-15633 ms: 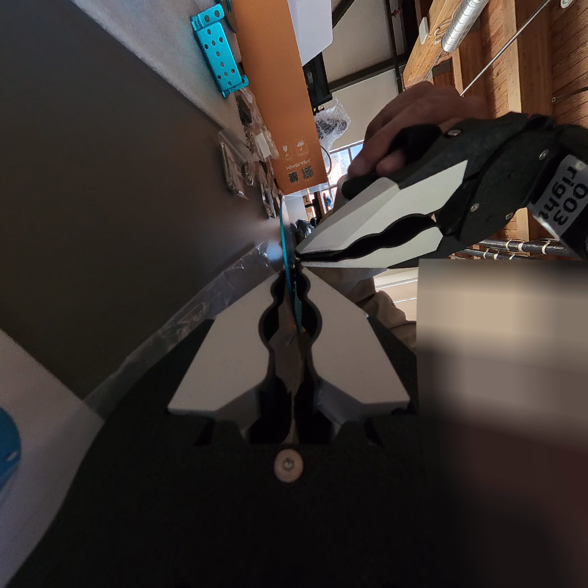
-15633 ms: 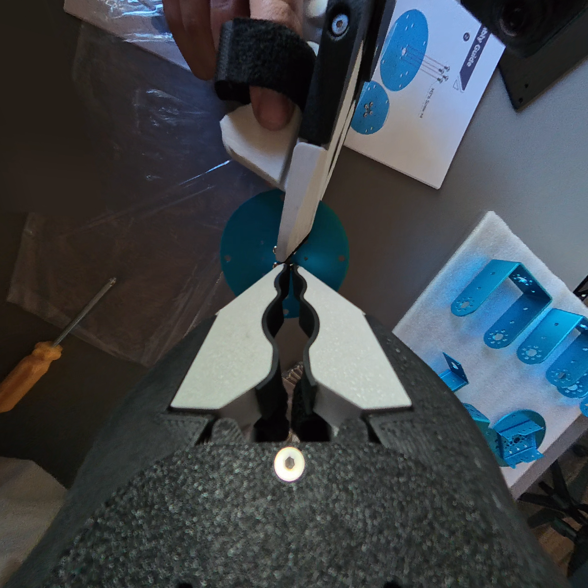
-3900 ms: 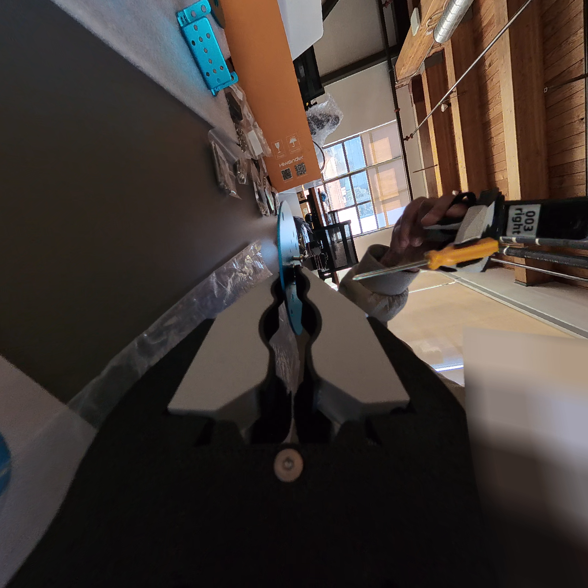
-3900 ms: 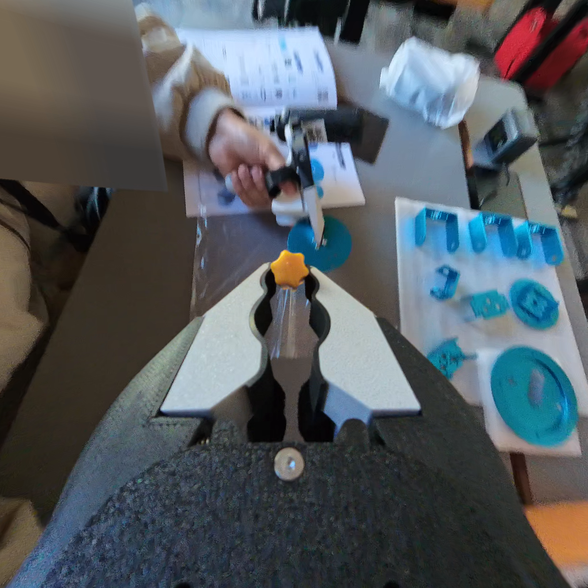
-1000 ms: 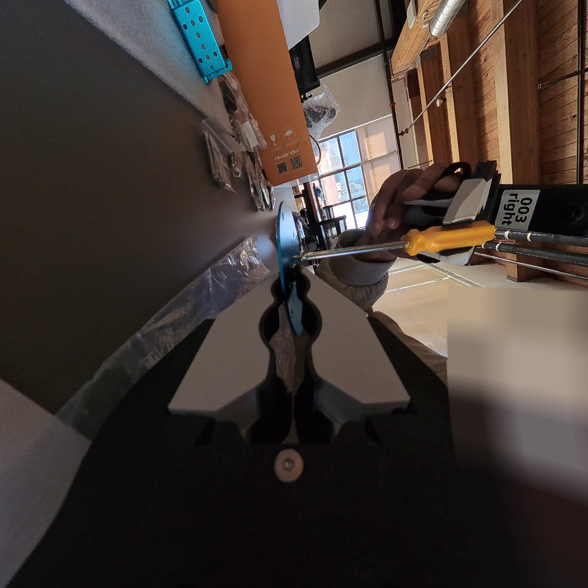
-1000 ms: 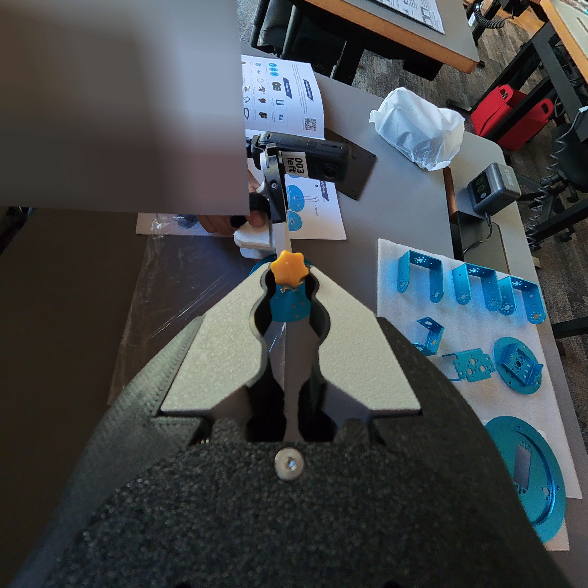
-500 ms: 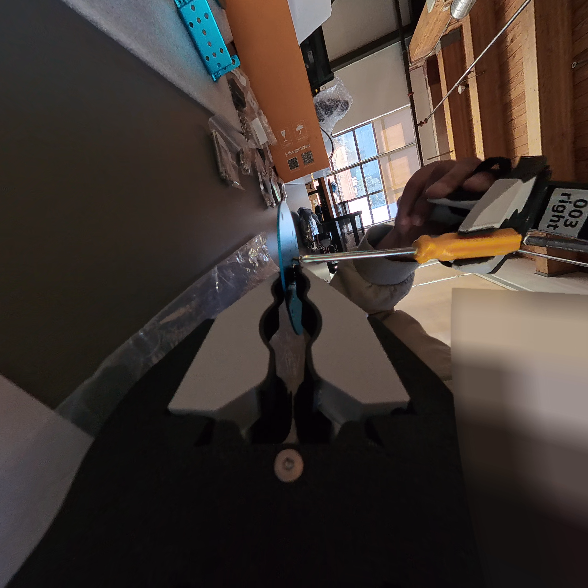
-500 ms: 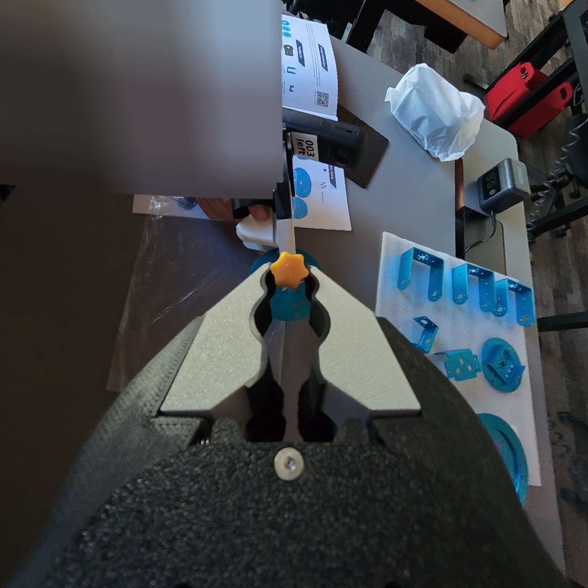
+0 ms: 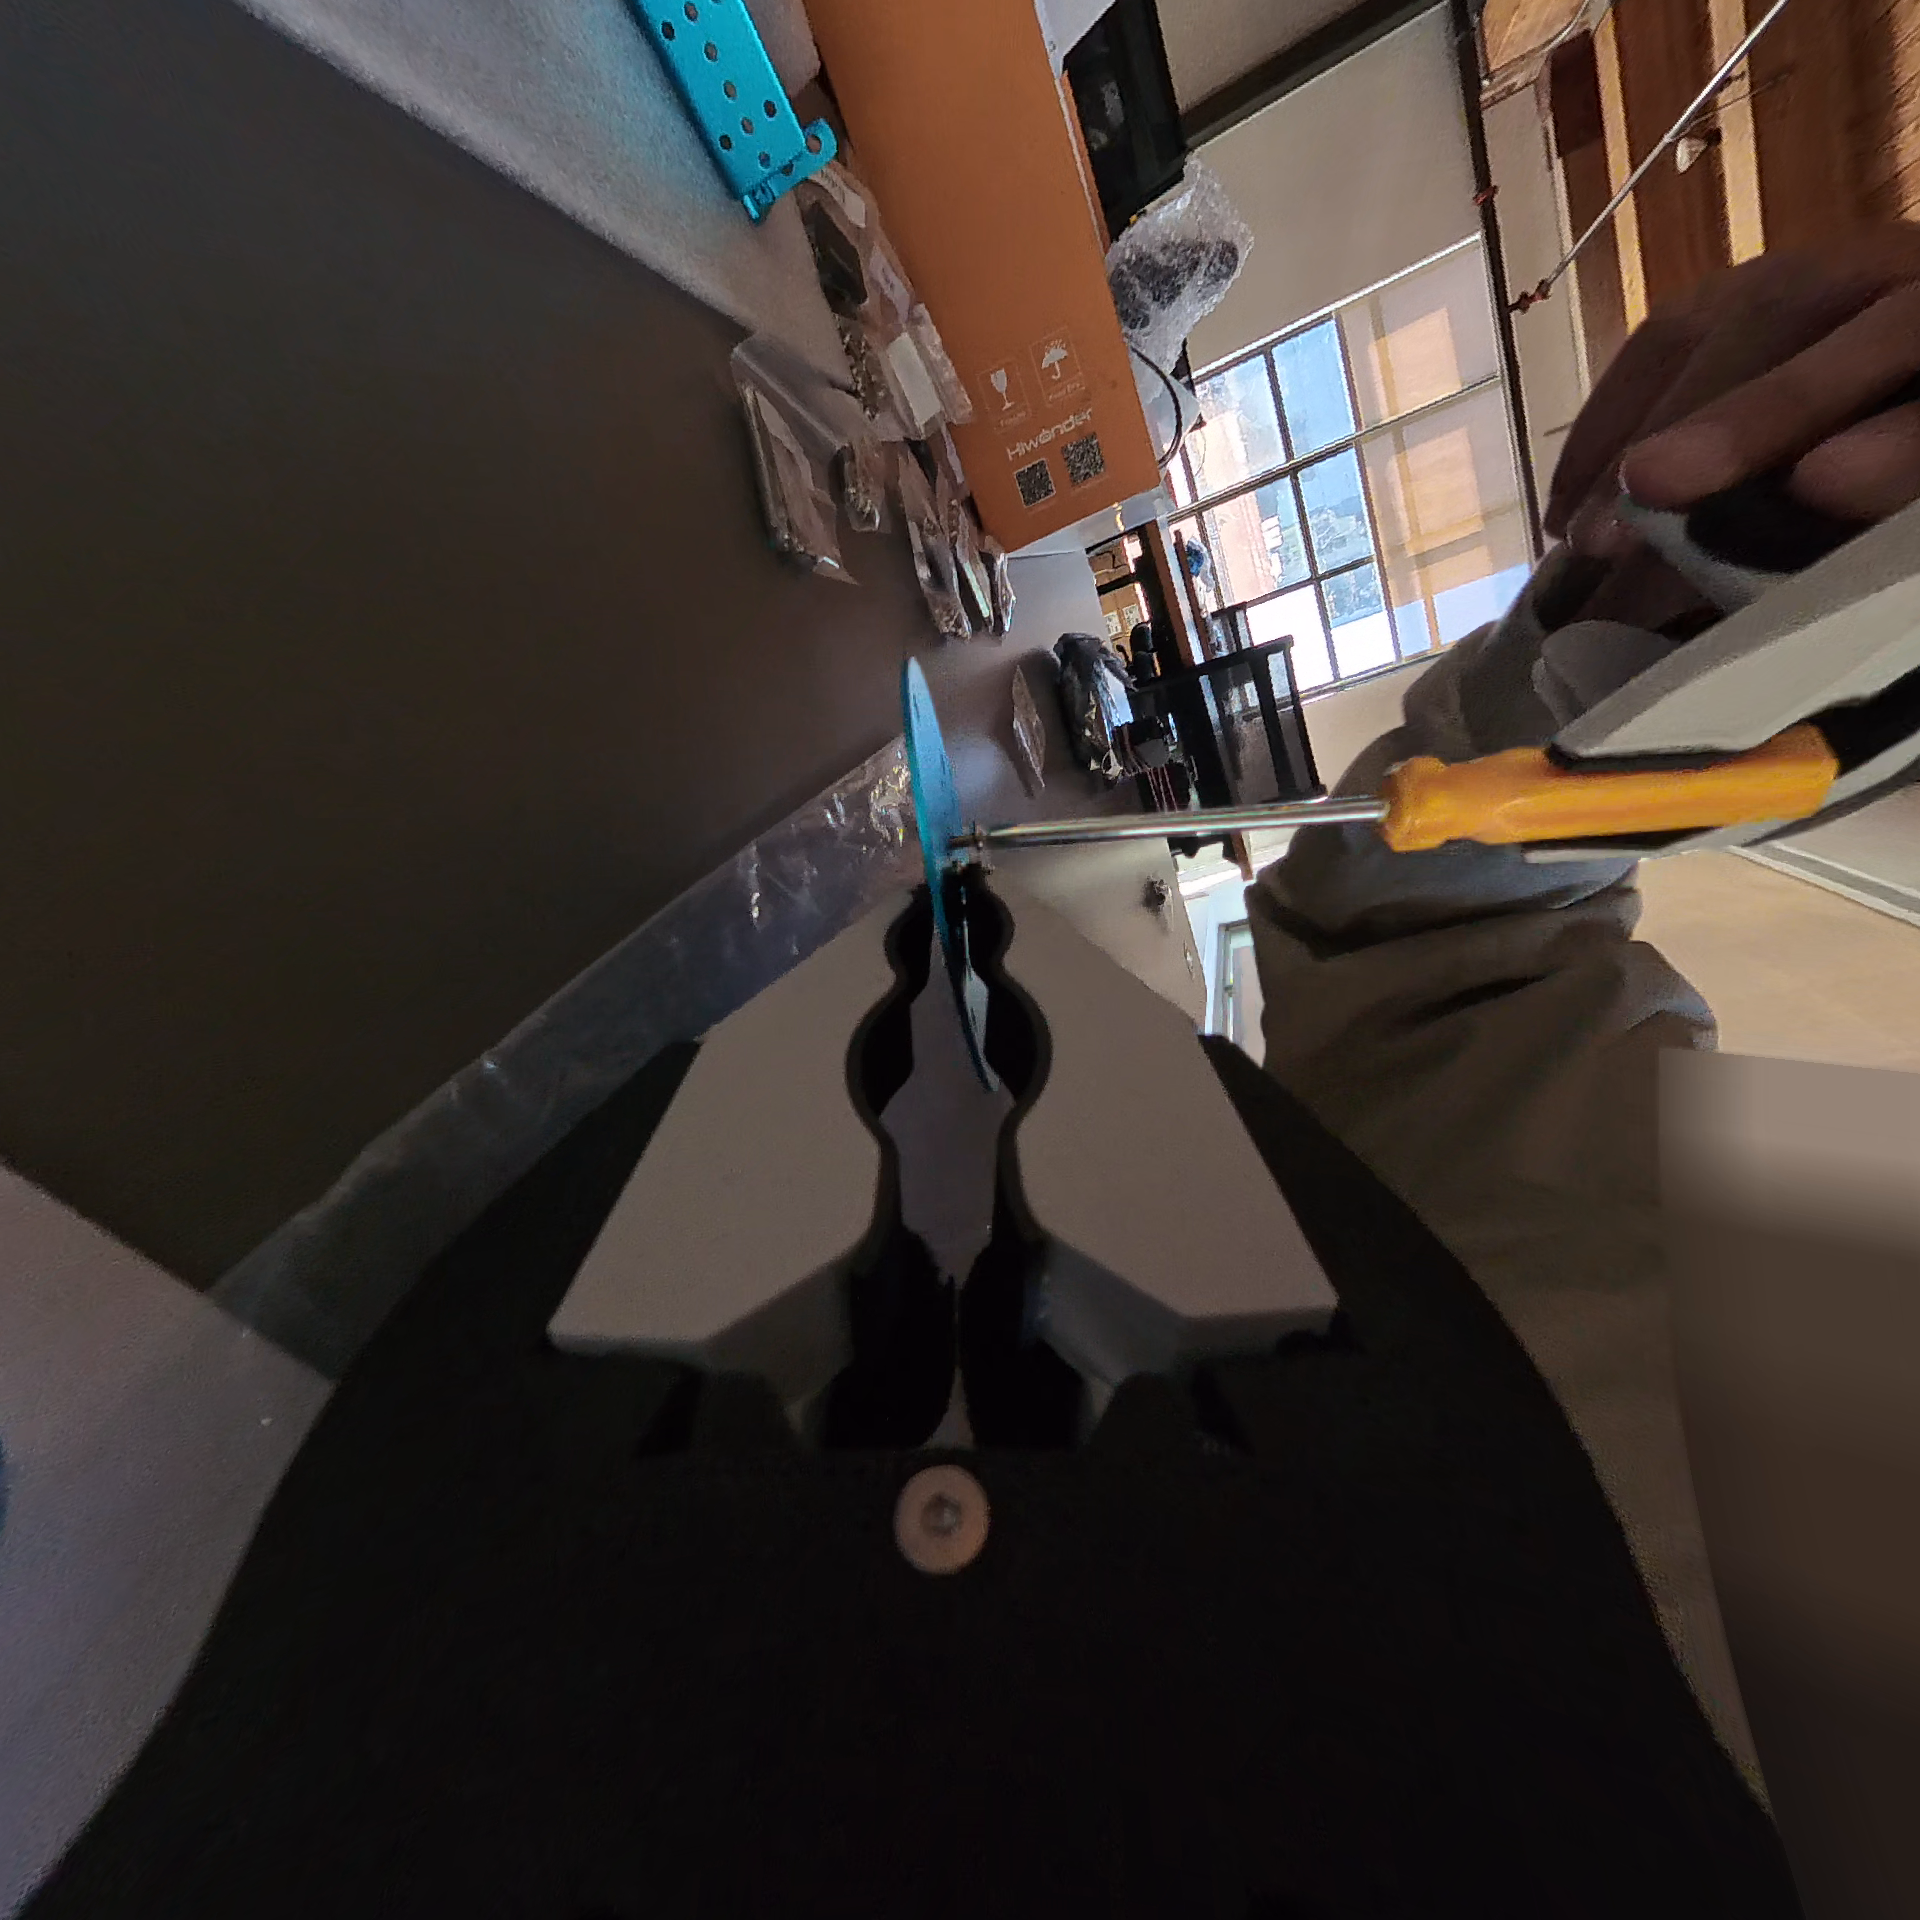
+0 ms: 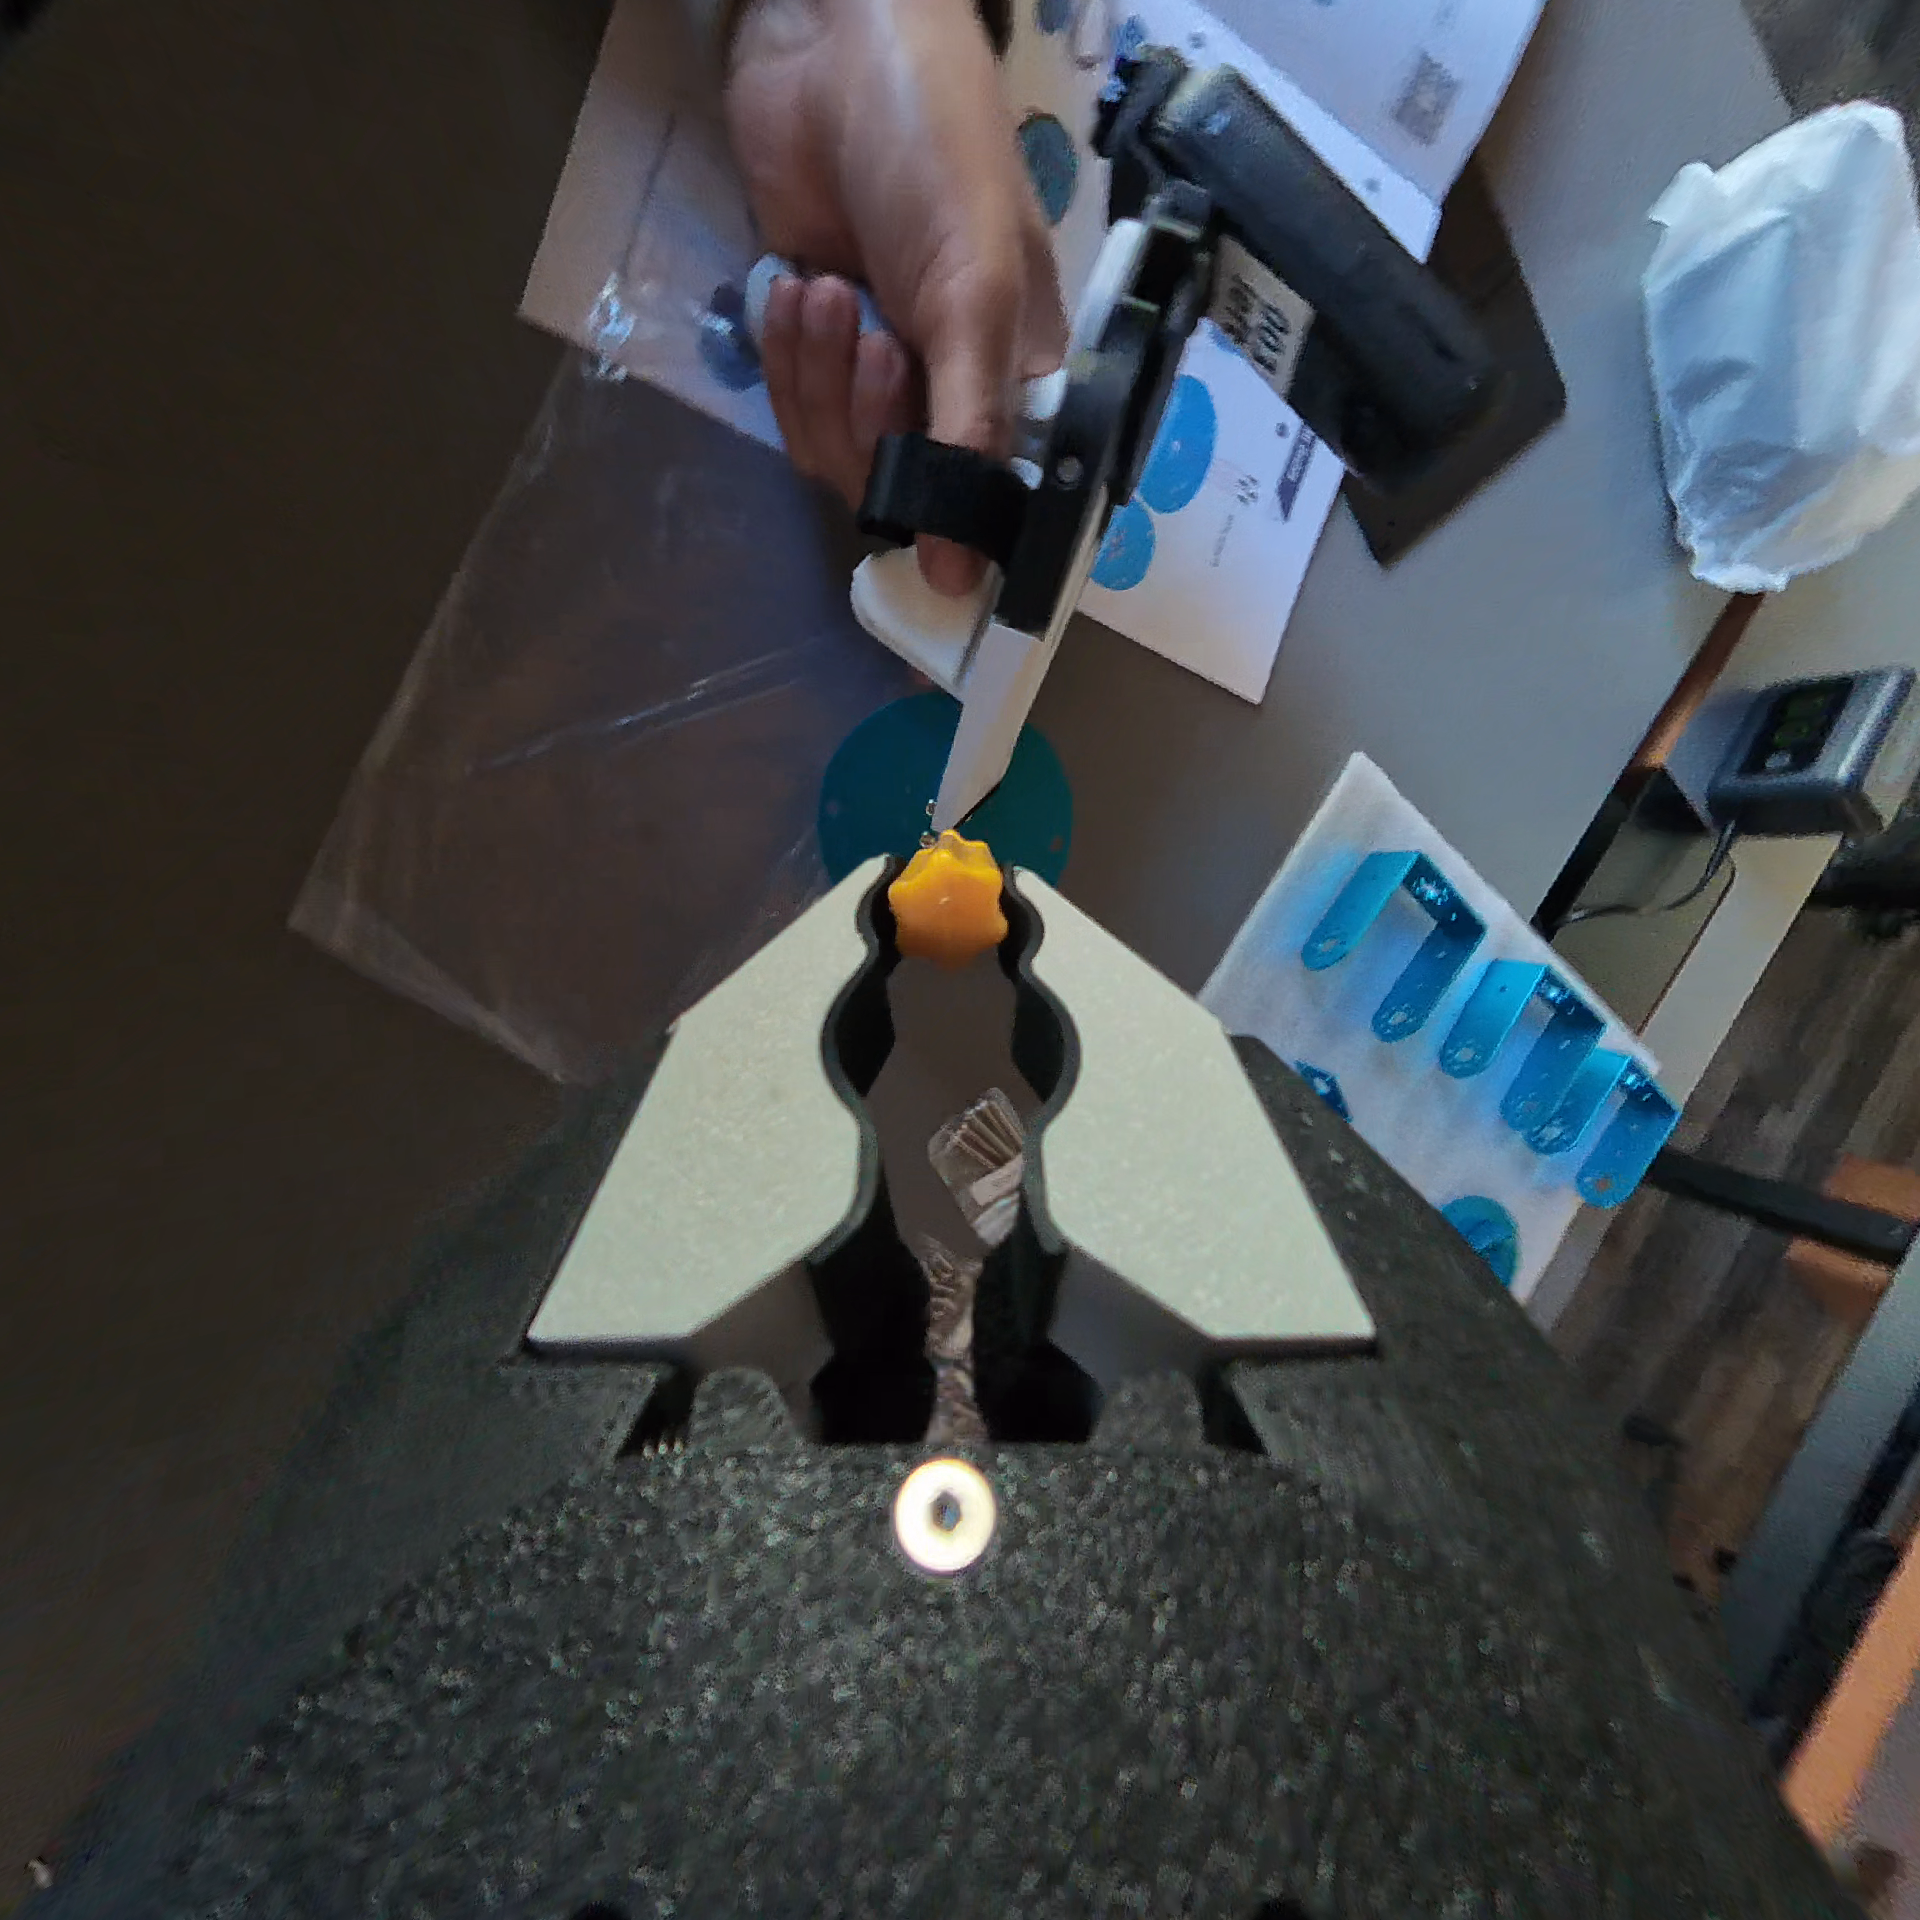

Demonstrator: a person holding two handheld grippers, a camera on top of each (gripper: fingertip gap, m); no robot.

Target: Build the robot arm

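My left gripper (image 9: 951, 896) is shut on the rim of a round blue metal disc (image 9: 928, 774) and holds it on edge above the dark table. My right gripper (image 10: 943, 883) is shut on the orange handle of a screwdriver (image 10: 943, 909). In the left wrist view the screwdriver (image 9: 1600, 800) lies level, and its metal shaft (image 9: 1174, 826) reaches the disc, tip on a small screw at its face. The right gripper (image 9: 1548, 800) shows at the right there, with a hand on it. In the right wrist view the disc (image 10: 883, 779) sits behind the handle, pinched by the left gripper (image 10: 951, 821).
A clear plastic bag (image 10: 582, 748) lies under the disc. Printed sheets (image 10: 1226, 499) lie behind it. A white foam tray (image 10: 1299, 883) with several blue brackets (image 10: 1455, 987) is at the right. An orange box (image 9: 987, 260), small hardware bags (image 9: 831, 468) and a blue perforated plate (image 9: 738, 104) lie far off. My right fingertips sit around 11 cm from my left ones. The blue perforated plate (image 9: 738, 104) sits 20 cm or so from the ends of my left fingers.
The right gripper has moved closer to the disc and tilted, with the screwdriver tip staying on the screw. Earlier it picked the screwdriver up from the table. The left gripper keeps its hold.
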